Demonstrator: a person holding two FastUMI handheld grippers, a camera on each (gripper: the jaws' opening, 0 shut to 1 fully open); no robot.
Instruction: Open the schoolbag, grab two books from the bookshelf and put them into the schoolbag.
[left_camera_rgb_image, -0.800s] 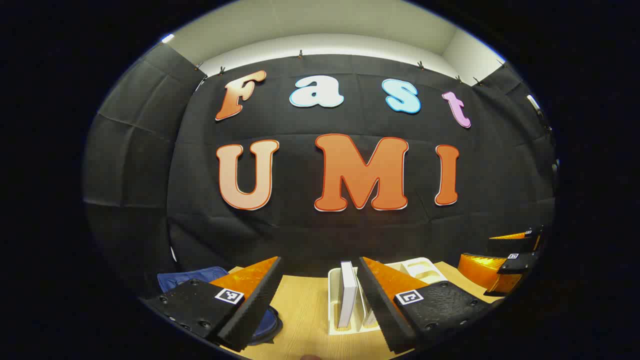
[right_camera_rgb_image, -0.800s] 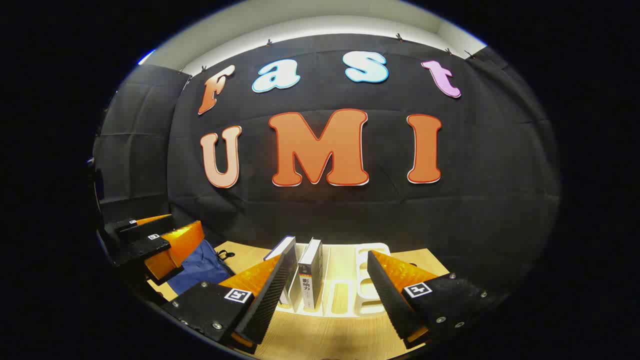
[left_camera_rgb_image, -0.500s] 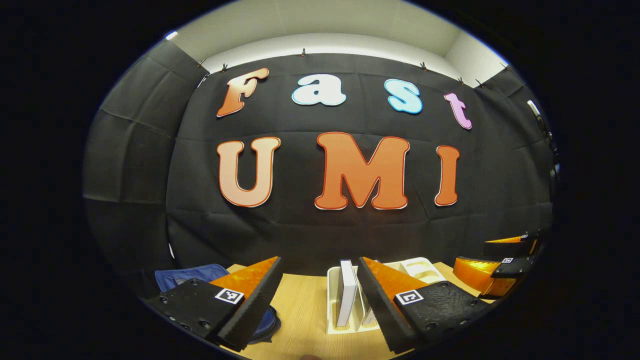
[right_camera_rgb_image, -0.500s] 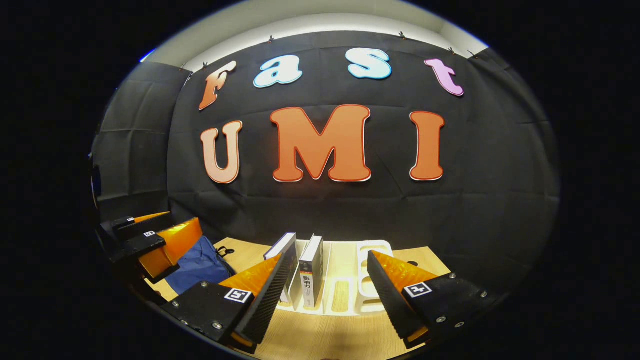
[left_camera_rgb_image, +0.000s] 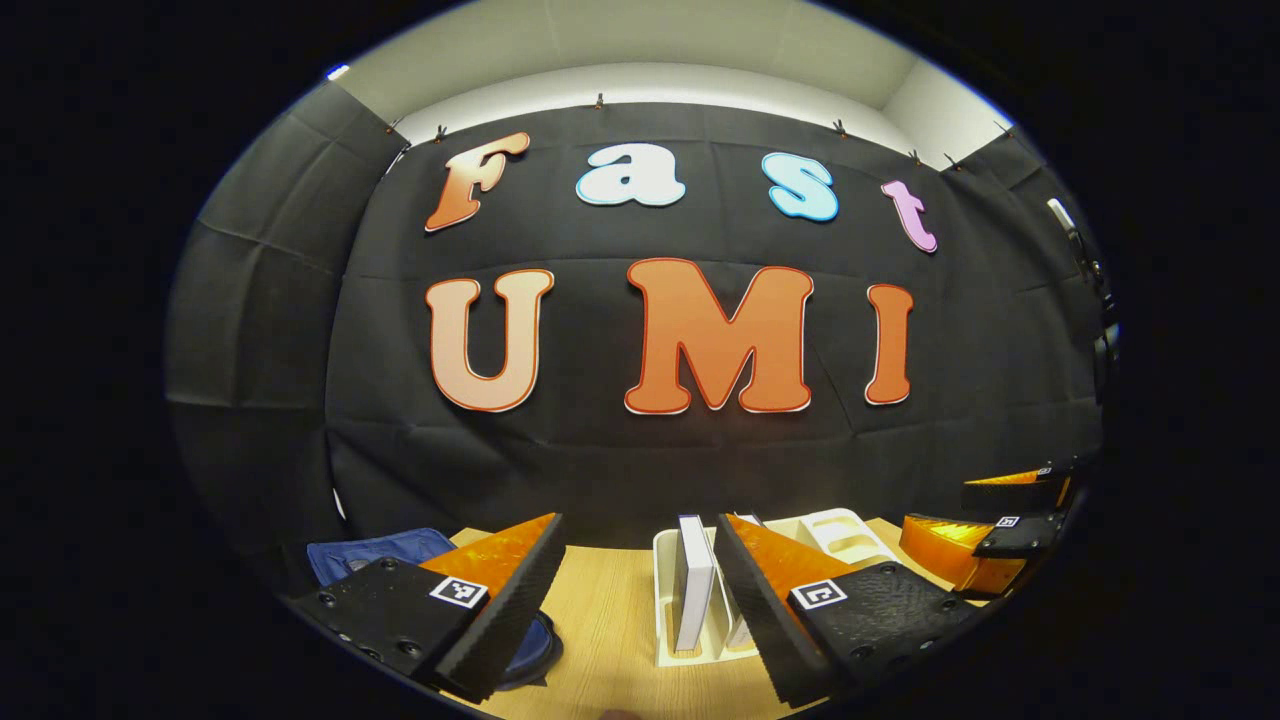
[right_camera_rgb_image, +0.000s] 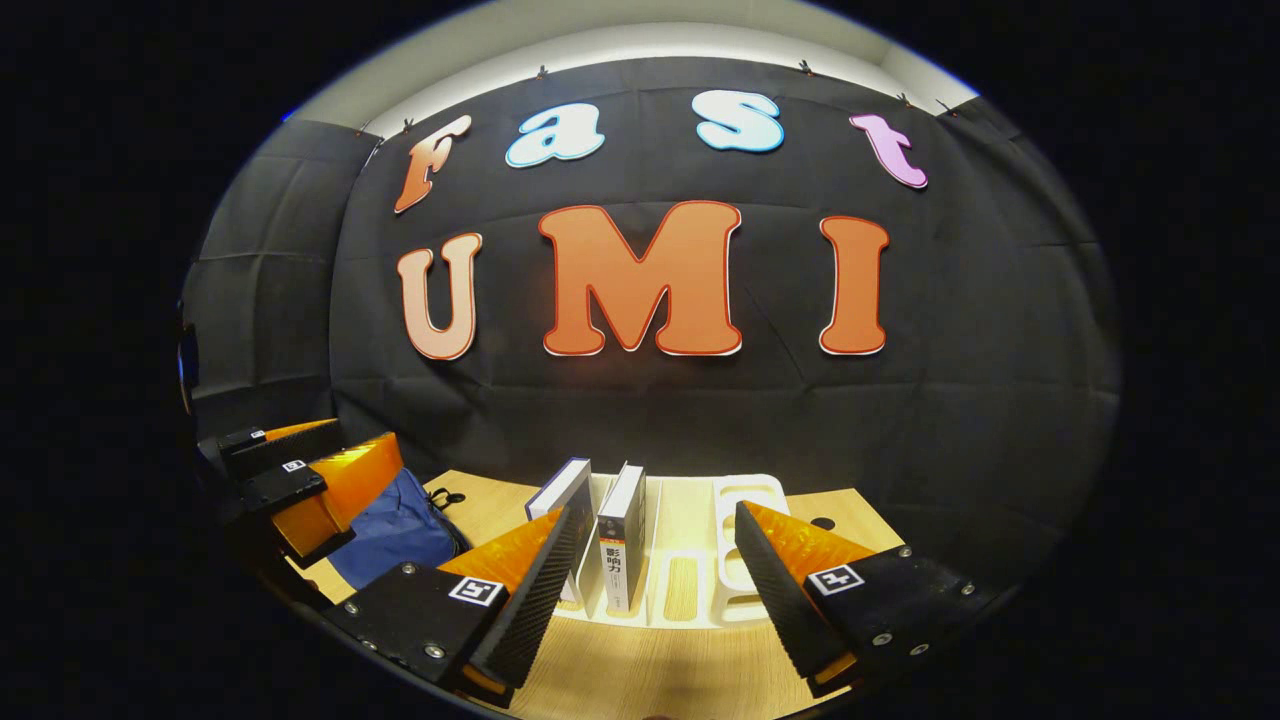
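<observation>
Both grippers have drifted only slightly since earlier. Left gripper (left_camera_rgb_image: 640, 605) and right gripper (right_camera_rgb_image: 655, 590) hover wide open, holding nothing, above the wooden table (right_camera_rgb_image: 640, 665). Two books (right_camera_rgb_image: 622, 535) stand in the white bookshelf (right_camera_rgb_image: 745, 495); the blue schoolbag (right_camera_rgb_image: 395, 530) lies left of it.

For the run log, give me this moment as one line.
stage: before first grasp | left gripper: open, holds nothing | right gripper: open, holds nothing | two books: upright in white bookshelf | blue schoolbag: on table
</observation>
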